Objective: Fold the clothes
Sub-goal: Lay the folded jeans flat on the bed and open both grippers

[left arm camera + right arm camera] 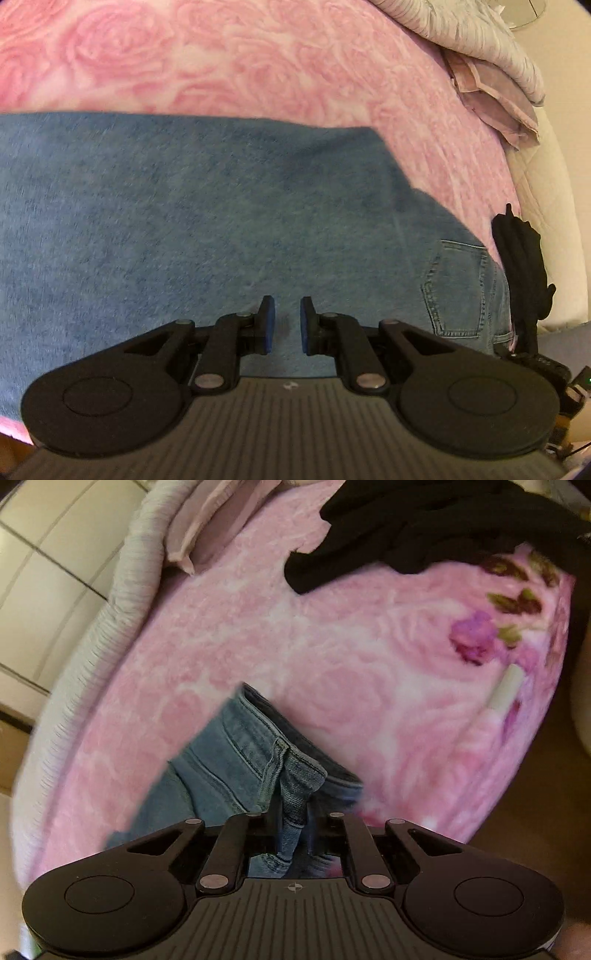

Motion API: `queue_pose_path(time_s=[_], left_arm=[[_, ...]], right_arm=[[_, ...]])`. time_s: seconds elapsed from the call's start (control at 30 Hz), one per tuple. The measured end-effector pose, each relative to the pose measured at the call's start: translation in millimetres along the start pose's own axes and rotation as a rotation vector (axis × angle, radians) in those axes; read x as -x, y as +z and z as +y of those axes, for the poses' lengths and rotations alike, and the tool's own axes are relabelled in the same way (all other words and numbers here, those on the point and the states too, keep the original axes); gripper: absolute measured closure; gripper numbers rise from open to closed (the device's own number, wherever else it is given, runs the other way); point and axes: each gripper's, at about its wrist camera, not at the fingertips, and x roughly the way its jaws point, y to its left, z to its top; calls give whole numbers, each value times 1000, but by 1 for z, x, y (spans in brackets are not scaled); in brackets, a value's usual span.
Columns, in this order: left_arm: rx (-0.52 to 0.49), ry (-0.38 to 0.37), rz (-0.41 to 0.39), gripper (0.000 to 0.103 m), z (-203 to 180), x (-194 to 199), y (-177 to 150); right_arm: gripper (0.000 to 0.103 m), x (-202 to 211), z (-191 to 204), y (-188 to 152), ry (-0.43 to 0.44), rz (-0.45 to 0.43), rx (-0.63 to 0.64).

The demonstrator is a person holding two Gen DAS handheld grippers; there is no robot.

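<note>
A pair of blue jeans (192,214) lies spread across the pink rose-patterned blanket (221,59), a back pocket (461,288) showing at the right. My left gripper (287,321) hovers just over the denim, its jaws a little apart and holding nothing. In the right wrist view my right gripper (293,830) is shut on the waistband of the jeans (258,760), which bunches up between the fingers above the blanket (369,664).
A black garment (424,528) lies at the blanket's far side and also shows in the left wrist view (521,266). Folded grey and lilac bedding (491,66) sits at the far right. A tiled floor (44,572) lies beyond the bed edge.
</note>
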Motion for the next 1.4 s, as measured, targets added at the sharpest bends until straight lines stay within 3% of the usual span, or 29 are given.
queue_pose_path(time_s=[0.1,0.23,0.3,0.33,0.43,0.53,0.63,0.7,0.77,0.83,0.93,1.07,1.1,1.2,1.33,1.4], left_arm=[[-3,9,-2,94,7,2,-10],[-19,43,-23,94,16,16,-25],[-32,70,-55,94,20,27,-33],[-41,81,-72,94,22,32,-36],[-81,109,-113,94,25,38,-40],[-116,124,-111,94,30,32,-45],[-133,106,-114,94,41,29,-56],[-127,73,-105,94,52,35,-64],[-137,68,-107,95,63,51,-69],[-144,75,-163,94,77,76,-71],[-110,128,-258,94,114,110,-71],[-27,287,-324,94,186,134,-82],[5,292,-324,99,204,140,-87],[108,230,-261,101,237,156,-98],[114,307,-127,96,229,180,-104],[100,345,-73,95,220,194,-105]], right_arm=[[93,-25,-1,-6,-82,-2,29],[87,-17,11,-6,-171,-5,73],[63,-12,17,-6,-215,-6,95],[60,-9,20,-6,-237,-7,106],[58,4,58,-13,-302,-70,268],[57,-5,94,-40,-261,-103,469],[55,-39,111,-81,-257,-1,635],[54,-54,105,-104,-298,16,665],[54,-49,103,-109,-327,5,593],[53,-39,110,-107,-383,30,504],[53,-19,133,-124,-296,-33,488],[53,-38,167,-181,-243,36,571],[53,-45,173,-197,-237,58,584],[53,-51,189,-236,-327,48,604],[53,-41,197,-238,-351,304,483],[53,-15,205,-242,-321,332,466]])
